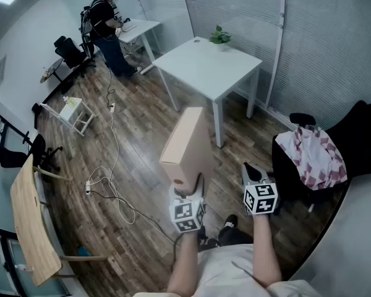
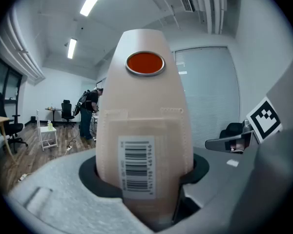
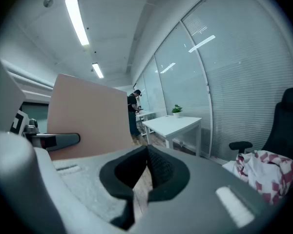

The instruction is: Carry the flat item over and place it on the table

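Tan flat box (image 1: 187, 144) clamped upright in left gripper (image 1: 189, 185); right gripper (image 1: 251, 169) closed (empty).

Head camera: worn on my head, facing forward and steeply down, high above the wood floor (image 1: 130, 166).
Left gripper camera: rides my left gripper (image 1: 188, 189), looking along its jaws, pressed close to the flat box (image 2: 146, 106).
Right gripper camera: rides my right gripper (image 1: 250, 169), facing the white table (image 3: 173, 123).
Shared by all three: flat box, standing person (image 1: 105, 23).
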The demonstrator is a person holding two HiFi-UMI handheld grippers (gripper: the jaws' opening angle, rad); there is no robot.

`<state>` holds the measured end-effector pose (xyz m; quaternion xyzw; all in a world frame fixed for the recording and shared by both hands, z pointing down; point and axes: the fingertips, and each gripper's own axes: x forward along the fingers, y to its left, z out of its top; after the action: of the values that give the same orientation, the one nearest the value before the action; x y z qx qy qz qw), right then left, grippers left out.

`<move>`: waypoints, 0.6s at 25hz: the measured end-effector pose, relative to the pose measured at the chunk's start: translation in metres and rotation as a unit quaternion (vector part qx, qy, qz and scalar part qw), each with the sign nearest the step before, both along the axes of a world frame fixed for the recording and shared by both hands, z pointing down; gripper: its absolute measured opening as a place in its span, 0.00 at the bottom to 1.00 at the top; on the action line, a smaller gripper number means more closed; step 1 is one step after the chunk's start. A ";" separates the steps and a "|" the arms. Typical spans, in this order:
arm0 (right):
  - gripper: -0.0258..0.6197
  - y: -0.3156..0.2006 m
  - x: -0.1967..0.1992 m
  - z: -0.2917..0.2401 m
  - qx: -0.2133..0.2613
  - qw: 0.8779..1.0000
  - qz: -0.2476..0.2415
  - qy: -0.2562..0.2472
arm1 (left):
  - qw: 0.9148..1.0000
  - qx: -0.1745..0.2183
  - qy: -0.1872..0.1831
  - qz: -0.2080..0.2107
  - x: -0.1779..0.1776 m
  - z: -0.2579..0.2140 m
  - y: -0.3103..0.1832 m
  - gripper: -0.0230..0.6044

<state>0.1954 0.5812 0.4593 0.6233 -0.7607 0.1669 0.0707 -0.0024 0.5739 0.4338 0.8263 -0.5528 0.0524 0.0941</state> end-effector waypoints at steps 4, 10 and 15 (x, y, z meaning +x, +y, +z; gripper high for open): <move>0.04 0.043 -0.023 0.012 -0.004 1.000 -0.020 0.010 | 1.000 -0.007 0.010 -0.012 -0.021 0.012 0.039 0.49; 0.04 0.075 -0.037 -0.002 0.008 1.000 -0.006 0.009 | 1.000 -0.010 0.015 -0.013 -0.045 0.009 0.073 0.50; 0.04 0.081 -0.037 -0.016 0.037 0.999 -0.002 -0.020 | 1.000 -0.005 0.013 -0.016 -0.052 0.008 0.083 0.50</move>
<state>0.1580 0.6617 0.4433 0.6202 -0.7691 0.1508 0.0332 -0.0546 0.6569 0.4423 0.8172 -0.5648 0.0434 0.1064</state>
